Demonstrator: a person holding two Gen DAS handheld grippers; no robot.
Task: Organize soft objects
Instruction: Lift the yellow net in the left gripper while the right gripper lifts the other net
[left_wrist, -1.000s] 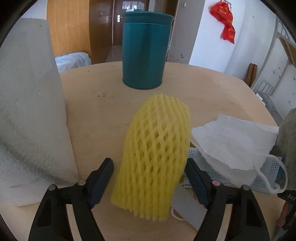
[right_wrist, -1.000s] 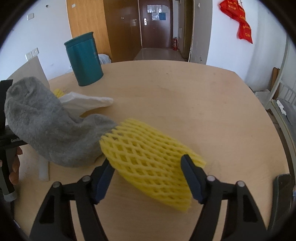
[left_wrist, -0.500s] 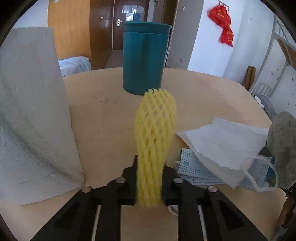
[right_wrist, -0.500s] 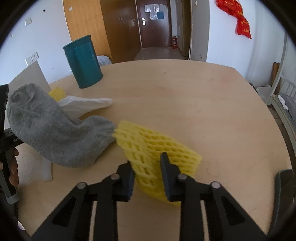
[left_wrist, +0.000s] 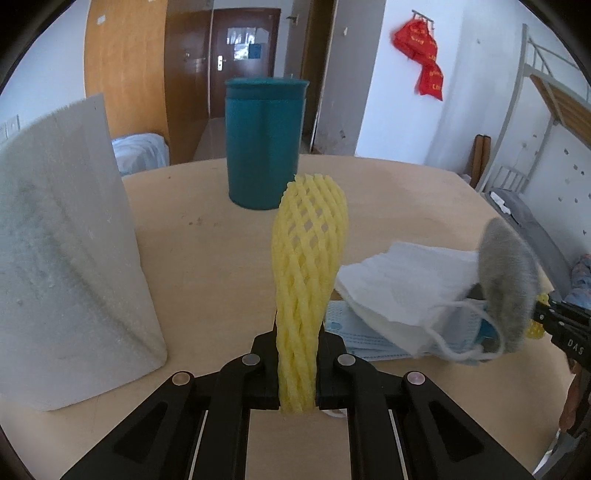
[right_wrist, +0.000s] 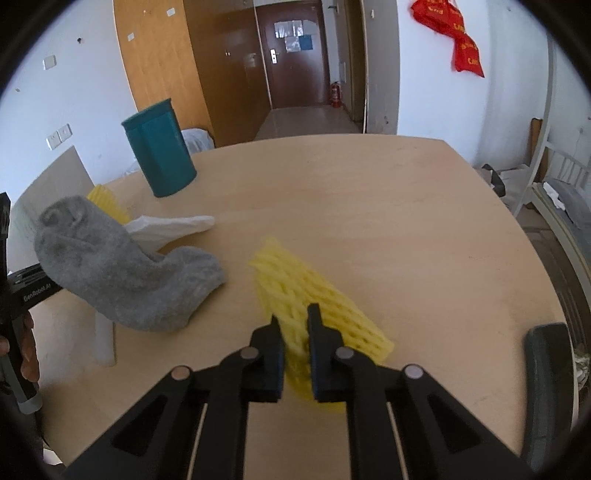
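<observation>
Left wrist view: the left gripper (left_wrist: 297, 363) was closing — its jaws pinched the near end of a yellow foam net sleeve (left_wrist: 308, 258), which stood up through the centre of the frame, squashed narrow between the pads and flaring wider toward its far tip. Behind it at upper centre stood the teal canister (left_wrist: 264, 142). A white foam block (left_wrist: 62, 251) filled the left side. At right lay white tissue (left_wrist: 402, 280) over a blue face mask (left_wrist: 354, 334), with a grey sock (left_wrist: 508, 280) at the right edge.

Judgement: the net is very light and springy; it collapsed under the pinch but held its shape beyond it. An end grip suits it — no crush risk, though it may wobble.

Right wrist view: the right gripper (right_wrist: 295, 345) was clenched on a second yellow net sleeve (right_wrist: 295, 284), lower centre, its far end apparently at the wooden table (right_wrist: 388, 206). This grip sat nearer one end; the free part splayed sideways. The sock lay at left, the canister at upper left.
</observation>
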